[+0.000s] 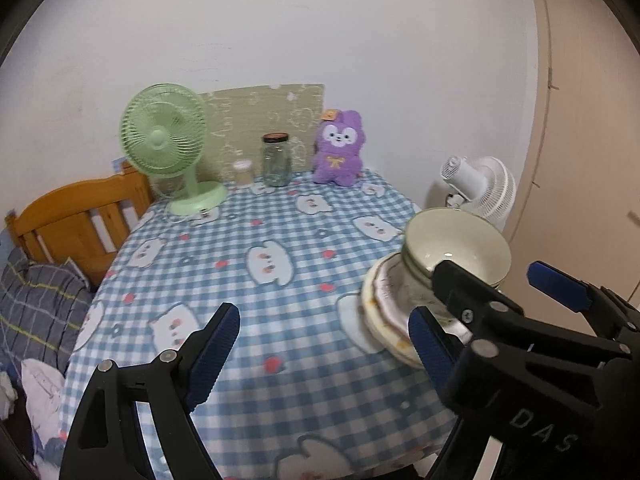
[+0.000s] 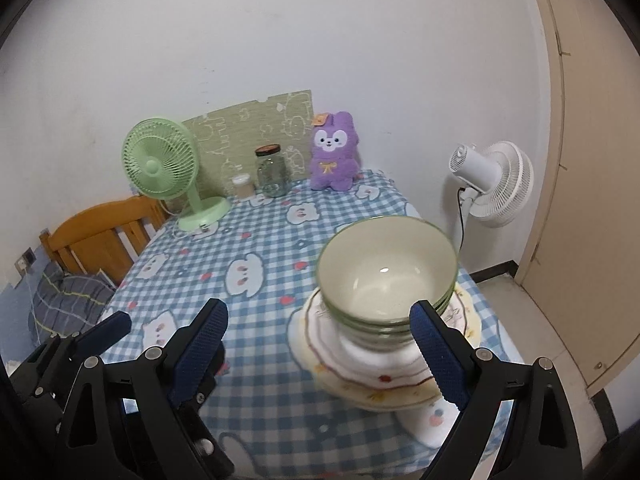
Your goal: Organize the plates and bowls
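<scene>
Blue-padded fingers of both tools stand spread, nothing between them. Left tool (image 1: 324, 352) hovers over the near part of the surface (image 1: 280, 392), its right finger just in front of the plates (image 1: 380, 320). Right tool (image 2: 320, 356) hovers low over the near right of the surface, its right finger overlapping the near edge of the dish stack; whether it touches, cannot tell. From the left view, the right tool's fingers lie across the bowls' (image 1: 456, 248) near side, one on the rim line, one out past it to the right; contact unclear.

Bowls (image 2: 386, 268): several nested, cream inside, green rim lines, upright on the plates (image 2: 360, 372). Plates: a few stacked, the upper ones white with a scalloped brown-edged rim, yellowish one lower down, all on the surface's right side near the edge. Some blur on the stack.

Surface covered in a blue-white check cloth with cartoon prints. Along the far edge: green fan (image 2: 160, 168), small jar (image 2: 242, 186), large glass jar (image 2: 273, 172), purple plush (image 2: 334, 152). White fan (image 2: 496, 184) stands off the surface at right. Wooden bed frame (image 2: 96, 236) at left.
</scene>
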The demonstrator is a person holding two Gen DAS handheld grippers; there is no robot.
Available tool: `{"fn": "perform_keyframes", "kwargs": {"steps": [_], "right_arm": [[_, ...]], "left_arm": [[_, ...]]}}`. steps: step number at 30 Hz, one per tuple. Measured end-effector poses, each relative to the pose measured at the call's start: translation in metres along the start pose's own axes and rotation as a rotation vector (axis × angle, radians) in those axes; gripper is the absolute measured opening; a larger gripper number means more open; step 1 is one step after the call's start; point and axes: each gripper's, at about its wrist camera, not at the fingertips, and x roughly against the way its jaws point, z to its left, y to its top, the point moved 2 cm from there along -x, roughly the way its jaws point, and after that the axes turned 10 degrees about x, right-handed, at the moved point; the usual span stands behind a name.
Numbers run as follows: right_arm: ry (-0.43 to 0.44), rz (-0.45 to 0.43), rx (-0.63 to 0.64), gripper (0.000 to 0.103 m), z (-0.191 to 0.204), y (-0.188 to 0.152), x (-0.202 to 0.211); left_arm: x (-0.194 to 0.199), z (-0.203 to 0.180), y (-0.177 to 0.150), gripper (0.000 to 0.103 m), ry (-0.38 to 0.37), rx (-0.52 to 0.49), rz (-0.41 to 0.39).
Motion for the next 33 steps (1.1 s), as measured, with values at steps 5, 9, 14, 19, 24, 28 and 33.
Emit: {"fn": "perform_keyframes", "kwargs": {"steps": [5,9,14,19,24,28,33], "right_arm": [[-0.015,-0.017,0.025,0.094,0.022,-0.004,0.016],[-0.022,-0.043,0.045,0.094,0.039,-0.006,0.030],[-0.021,-0.072,0.063,0.094,0.054,-0.008,0.042],[-0.018,-0.099,0.066,0.094,0.062,-0.009,0.053],[-0.028,-0.133,0.057,0.094,0.066,-0.009,0.064],[-0.040,-0.155,0.053,0.094,0.069,-0.009,0.072],[-0.033,-0.162,0.057,0.094,0.072,-0.012,0.076]], "left_arm": [[0.020,0.026,-0.006,0.090,0.022,0.028,-0.039],[0.034,0.045,-0.009,0.090,0.048,0.052,-0.068],[0.049,0.065,-0.012,0.091,0.080,0.078,-0.100],[0.063,0.080,-0.014,0.093,0.112,0.104,-0.130],[0.079,0.088,-0.014,0.096,0.138,0.099,-0.183],[0.086,0.098,-0.014,0.098,0.143,0.119,-0.205],[0.088,0.102,-0.016,0.099,0.148,0.132,-0.204]]}}
